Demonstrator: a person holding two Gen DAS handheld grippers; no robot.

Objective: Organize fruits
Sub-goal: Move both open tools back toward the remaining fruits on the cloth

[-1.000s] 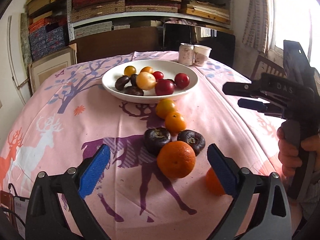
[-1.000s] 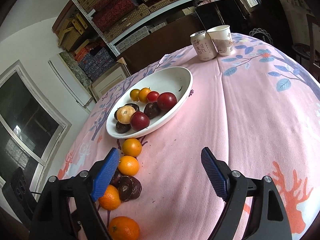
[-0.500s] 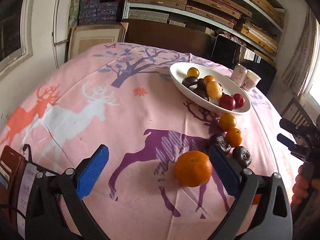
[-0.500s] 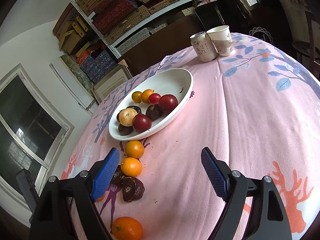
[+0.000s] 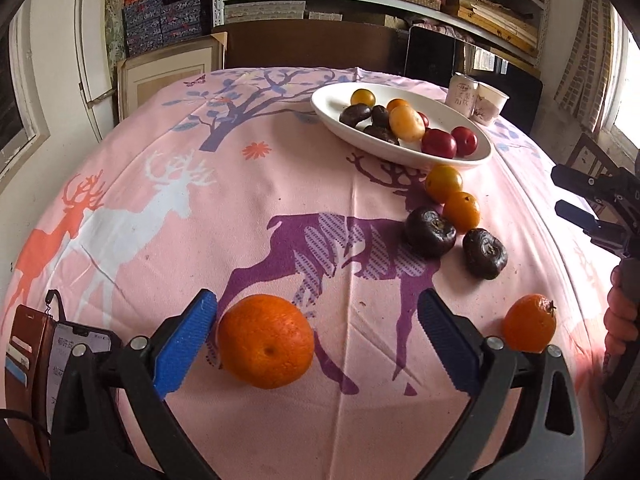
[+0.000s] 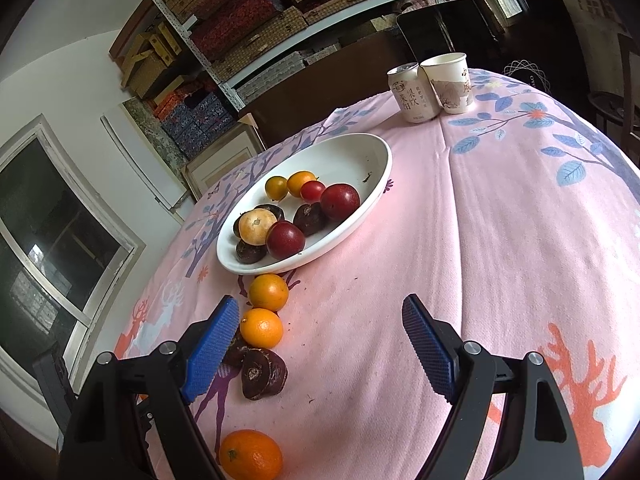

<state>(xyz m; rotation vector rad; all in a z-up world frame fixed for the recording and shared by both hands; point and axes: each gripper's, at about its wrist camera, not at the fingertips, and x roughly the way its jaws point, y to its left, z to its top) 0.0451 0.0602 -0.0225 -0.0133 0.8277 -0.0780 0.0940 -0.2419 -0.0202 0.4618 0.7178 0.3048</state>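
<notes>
**Lining up on the big orange**

Our left gripper (image 5: 316,338) has its jaws wide apart & empty. The big orange (image 5: 266,341) lies on the cloth (image 5: 200,240) between them, but off-centre: it sits just beside the left pad (image 5: 185,346), w/ a wide gap to the right pad (image 5: 448,346). Whether it touches the left pad, we can't tell.

To do this well, we judge we should shift left a bit so the orange sits mid-gap, then push fwd until the pads flank its widest part. Close slowly; a round fruit on soft cloth can roll or squirt out if one pad hits first. Grip at the equator, not the top.

Our right gripper (image 6: 320,344) hovers w/ jaws also apart, holding nothing, near the loose row: two small oranges (image 6: 261,327) & two dark fruits (image 6: 264,374). A tangerine (image 5: 529,328) lies apart, near the table edge.

The plate (image 5: 332,110) already holds approx. half the fruit, w/ free room at its far side, so that's our likely drop spot. A phone (image 5: 74,356) lies just left of us; keep clear of it.
</notes>
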